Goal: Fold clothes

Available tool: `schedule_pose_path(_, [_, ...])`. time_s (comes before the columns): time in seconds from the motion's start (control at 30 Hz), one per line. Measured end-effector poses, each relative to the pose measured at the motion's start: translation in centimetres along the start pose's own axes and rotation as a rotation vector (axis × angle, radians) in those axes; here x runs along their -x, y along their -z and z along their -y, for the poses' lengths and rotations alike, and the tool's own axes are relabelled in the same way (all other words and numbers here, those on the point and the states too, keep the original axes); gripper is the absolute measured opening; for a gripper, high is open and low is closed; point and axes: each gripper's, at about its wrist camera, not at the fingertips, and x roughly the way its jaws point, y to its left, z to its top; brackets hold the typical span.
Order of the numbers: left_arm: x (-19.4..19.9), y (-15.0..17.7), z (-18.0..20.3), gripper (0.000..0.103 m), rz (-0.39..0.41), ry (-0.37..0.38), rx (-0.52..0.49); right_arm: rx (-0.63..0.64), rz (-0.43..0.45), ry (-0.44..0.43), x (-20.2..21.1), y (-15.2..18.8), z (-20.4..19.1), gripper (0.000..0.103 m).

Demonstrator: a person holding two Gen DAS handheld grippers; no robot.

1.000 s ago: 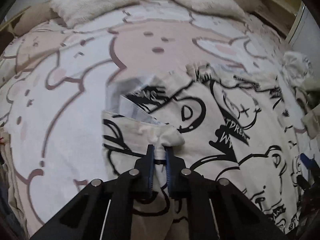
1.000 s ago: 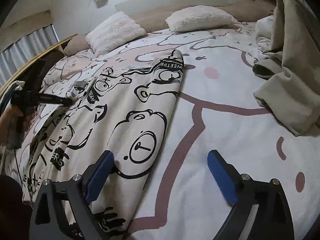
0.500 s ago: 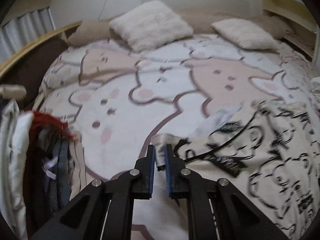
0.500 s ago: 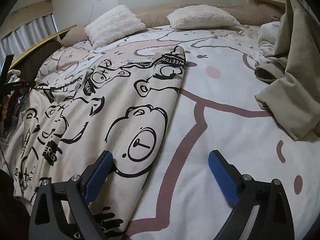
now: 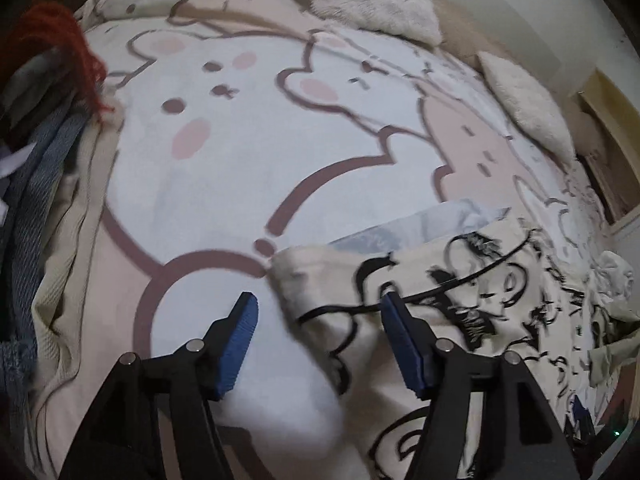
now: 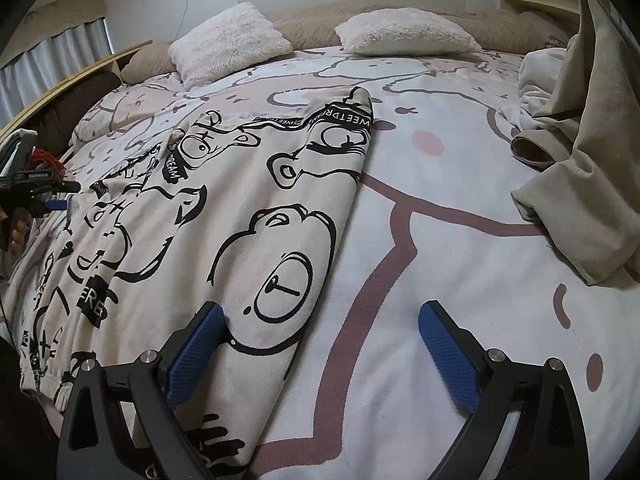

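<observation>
A cream garment with black cartoon prints (image 6: 224,216) lies spread flat on the bed, running from the near left toward the middle. Its left end (image 5: 400,304) lies between and beyond my left gripper's fingers. My left gripper (image 5: 318,320) is open and holds nothing, its blue pads on either side of the cloth's corner. It also shows small at the far left of the right wrist view (image 6: 56,196). My right gripper (image 6: 320,332) is open and empty, low over the garment's right edge, its left pad (image 6: 196,344) over the cloth.
The bed has a white and pink cartoon cover (image 6: 440,208). Two fluffy pillows (image 6: 228,48) lie at the head. A beige garment pile (image 6: 580,140) sits on the right. Stacked clothes with red yarn (image 5: 48,92) sit off the bed's left edge.
My left gripper pulled the garment's end out to the left, then opened and let it go. The garment now lies flatter. My right gripper stayed open and hardly moved.
</observation>
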Motion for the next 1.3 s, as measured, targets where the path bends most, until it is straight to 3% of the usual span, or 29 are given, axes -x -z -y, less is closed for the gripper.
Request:
schedule_pose_path(0.1, [-0.9,-0.1,0.2,0.066,-0.018,0.022,0.008,0.002,-0.001,0.0,-0.1,0.0,-0.1,0.099])
schedule_pose_path(0.13, [-0.9,-0.5,0.3,0.053,-0.021,0.057,0.02,0.003,-0.002,0.0,-0.1,0.0,-0.1,0.1])
schedule_pose_path(0.2, [-0.9,-1.2,0.5,0.006,-0.026,0.13,0.053,0.004,-0.004,0.0,-0.1,0.0,-0.2,0.1])
schedule_pose_path(0.27, [0.9,-1.8,1.6,0.006,0.067,0.162,0.031,0.006,-0.004,0.002,-0.1,0.0,-0.3,0.1])
schedule_pose_path(0.37, [2.9,-2.0,3.6,0.006,0.193,0.063,-0.083,0.01,-0.006,0.008,-0.1,0.0,-0.4,0.1])
schedule_pose_path(0.47, [1.8,-2.2,3.4,0.006,0.179,-0.091,-0.124,0.011,-0.006,0.009,-0.2,0.0,-0.4,0.1])
schedule_pose_path(0.57, [0.7,-1.9,2.0,0.012,0.15,-0.165,-0.121,0.011,-0.005,0.009,-0.1,0.0,-0.4,0.1])
schedule_pose_path(0.6, [0.7,-1.8,1.5,0.019,0.145,-0.176,-0.112,0.01,-0.005,0.009,0.0,-0.1,-0.4,0.1])
schedule_pose_path(0.63, [1.1,-1.5,1.2,0.027,0.149,-0.171,-0.112,0.009,-0.007,0.009,0.2,-0.2,-0.4,0.1])
schedule_pose_path(0.73, [3.2,-0.2,1.0,0.033,0.169,-0.136,-0.128,-0.012,0.006,0.017,1.2,-0.8,0.0,0.099])
schedule_pose_path(0.77, [3.9,0.2,0.9,0.033,0.176,-0.124,-0.133,-0.026,0.029,0.018,1.8,-1.1,0.3,0.094])
schedule_pose_path(0.8, [4.6,0.6,0.9,0.033,0.183,-0.113,-0.139,-0.035,0.052,0.02,2.5,-1.7,0.6,0.088])
schedule_pose_path(0.93, [6.0,3.3,3.2,0.034,0.15,-0.035,-0.241,-0.002,0.109,0.034,3.7,-6.1,1.6,0.046])
schedule_pose_path(0.97, [5.8,4.2,4.1,0.034,0.129,-0.012,-0.269,0.033,0.102,0.031,3.1,-7.3,1.3,0.042])
schedule_pose_path(1.07, [4.2,7.0,6.3,0.034,0.037,0.031,-0.342,0.153,0.072,0.005,0.5,-10.8,-0.2,0.039])
schedule_pose_path(1.17, [2.4,9.9,7.3,0.034,-0.048,-0.025,-0.41,0.256,-0.013,-0.041,-4.1,-13.1,-2.4,0.039])
schedule_pose_path(1.3, [3.4,11.8,6.3,0.034,-0.048,-0.045,-0.397,0.291,-0.138,0.061,-11.1,-14.5,-2.2,0.039])
